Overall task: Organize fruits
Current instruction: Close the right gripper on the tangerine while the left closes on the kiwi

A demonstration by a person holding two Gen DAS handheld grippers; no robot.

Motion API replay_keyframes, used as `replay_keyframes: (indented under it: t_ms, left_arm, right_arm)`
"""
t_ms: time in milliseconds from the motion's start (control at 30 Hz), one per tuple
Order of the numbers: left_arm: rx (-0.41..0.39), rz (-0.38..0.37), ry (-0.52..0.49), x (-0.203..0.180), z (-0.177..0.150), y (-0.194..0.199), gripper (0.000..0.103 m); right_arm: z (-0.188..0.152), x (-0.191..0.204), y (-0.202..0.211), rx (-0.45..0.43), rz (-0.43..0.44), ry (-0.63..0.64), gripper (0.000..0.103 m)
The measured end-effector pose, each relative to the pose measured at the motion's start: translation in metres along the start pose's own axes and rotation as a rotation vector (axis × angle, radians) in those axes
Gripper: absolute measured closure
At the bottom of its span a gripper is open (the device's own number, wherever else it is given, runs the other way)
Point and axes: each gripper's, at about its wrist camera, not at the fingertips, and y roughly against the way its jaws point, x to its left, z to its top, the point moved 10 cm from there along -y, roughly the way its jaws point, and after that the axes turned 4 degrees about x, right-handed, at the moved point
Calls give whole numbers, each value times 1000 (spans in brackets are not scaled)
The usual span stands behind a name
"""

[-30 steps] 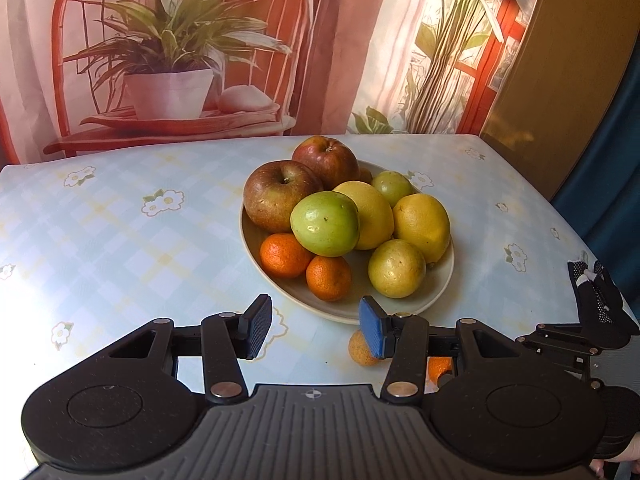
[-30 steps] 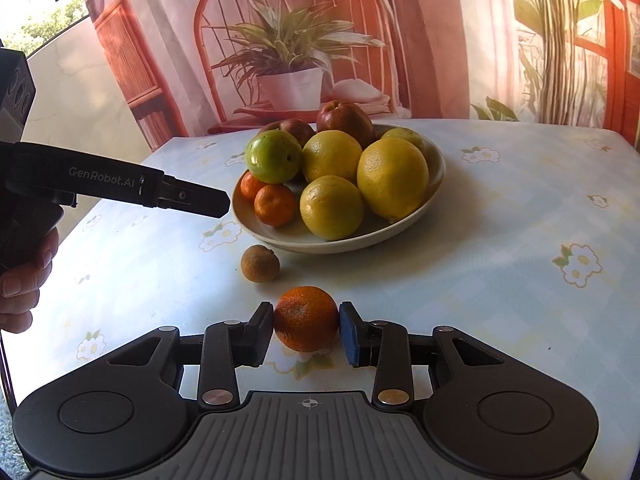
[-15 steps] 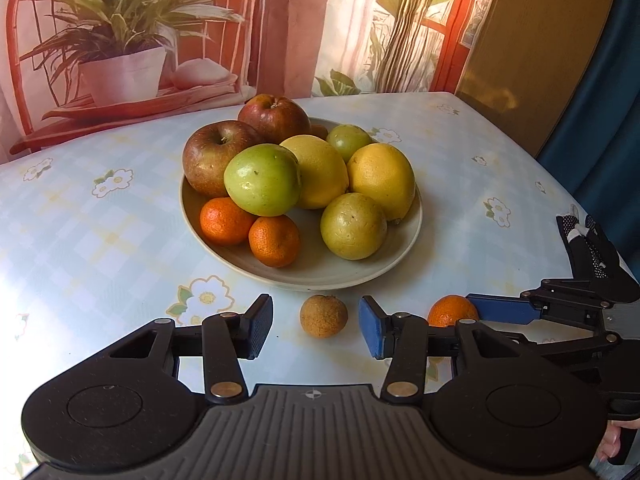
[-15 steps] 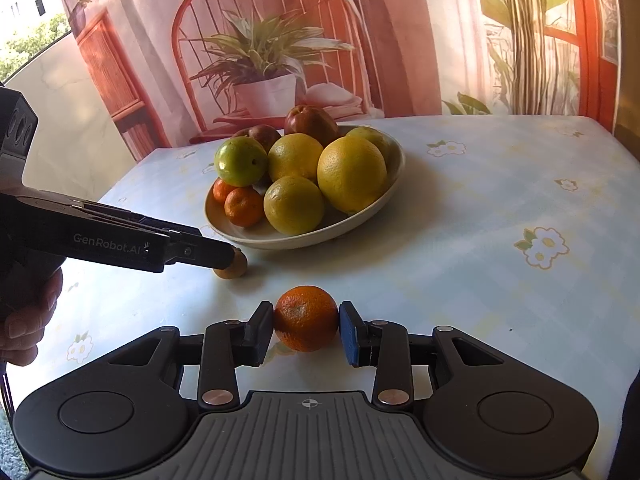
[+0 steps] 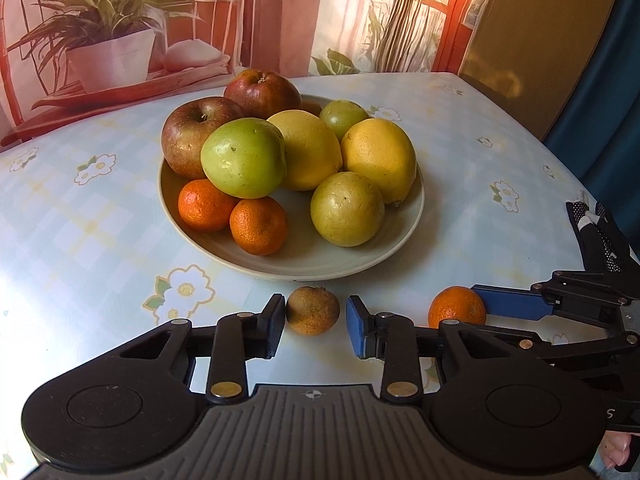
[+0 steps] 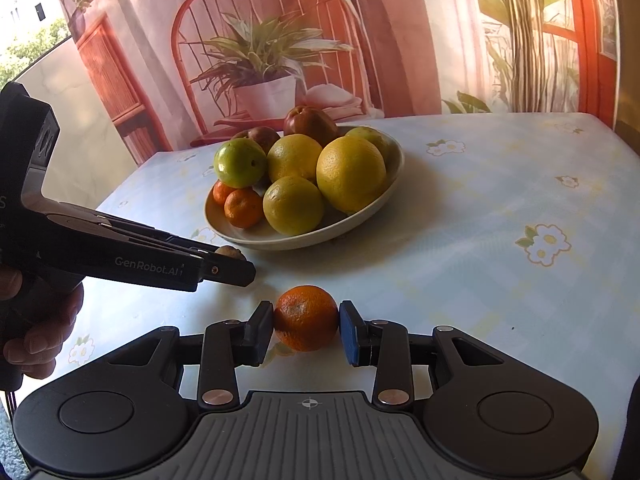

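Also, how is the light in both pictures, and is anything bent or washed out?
Left wrist view: glare washes out the tablecloth at left, and the fisheye bows its far edge. Right wrist view: sharp; the plate throws a soft shadow rightwards.

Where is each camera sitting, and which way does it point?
Left wrist: on the left gripper, facing forward and down at the small brown fruit between its fingers, the plate beyond; the right gripper shows at right.
Right wrist: on the right gripper, facing its clamped tangerine; the left gripper and a hand show at left.
Shared: plate, both loose fruits.
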Motion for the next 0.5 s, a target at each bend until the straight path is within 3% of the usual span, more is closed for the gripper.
replay_keyframes:
  t_ms: [500]
  left_arm:
    - [-30,-23,-14,-3,-2,11,73]
  right_arm:
    - [0,-1,-1,-1,1,-2,70]
